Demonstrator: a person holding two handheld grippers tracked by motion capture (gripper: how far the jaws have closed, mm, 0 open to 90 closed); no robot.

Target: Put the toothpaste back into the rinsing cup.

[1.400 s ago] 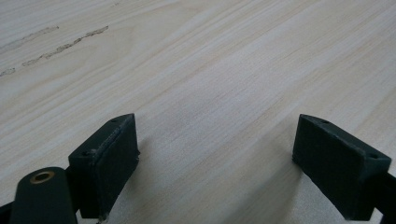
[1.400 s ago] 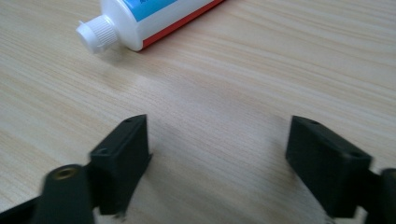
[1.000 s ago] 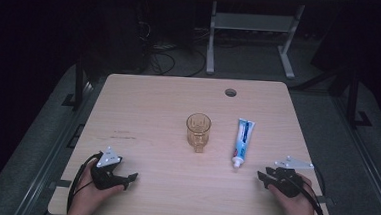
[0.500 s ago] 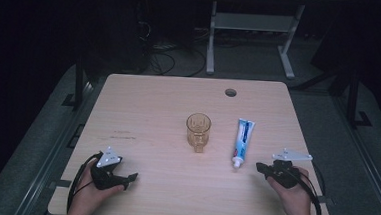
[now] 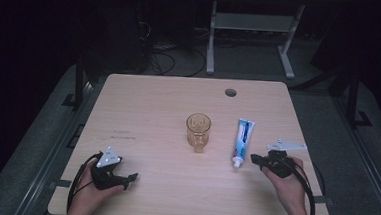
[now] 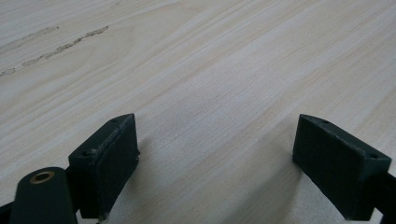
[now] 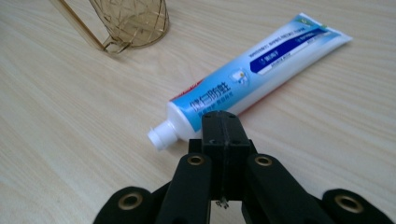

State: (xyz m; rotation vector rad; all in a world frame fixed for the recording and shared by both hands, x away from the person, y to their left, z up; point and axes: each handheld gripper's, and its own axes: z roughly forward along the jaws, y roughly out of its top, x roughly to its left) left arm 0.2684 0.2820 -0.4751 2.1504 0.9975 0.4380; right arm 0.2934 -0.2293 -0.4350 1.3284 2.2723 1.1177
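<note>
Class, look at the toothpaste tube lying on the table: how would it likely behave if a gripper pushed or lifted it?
The tube lies flat, so it would probably slide rather than roll. Its soft-looking plastic body would likely dent when squeezed. Lifted near the cap, its flat far end might sag slightly.

Large blue Chinese characters are printed on the white part of the toothpaste tube (image 7: 243,86); they are not made out with certainty. Small white lines on its dark blue panel are too small to be read.
</note>
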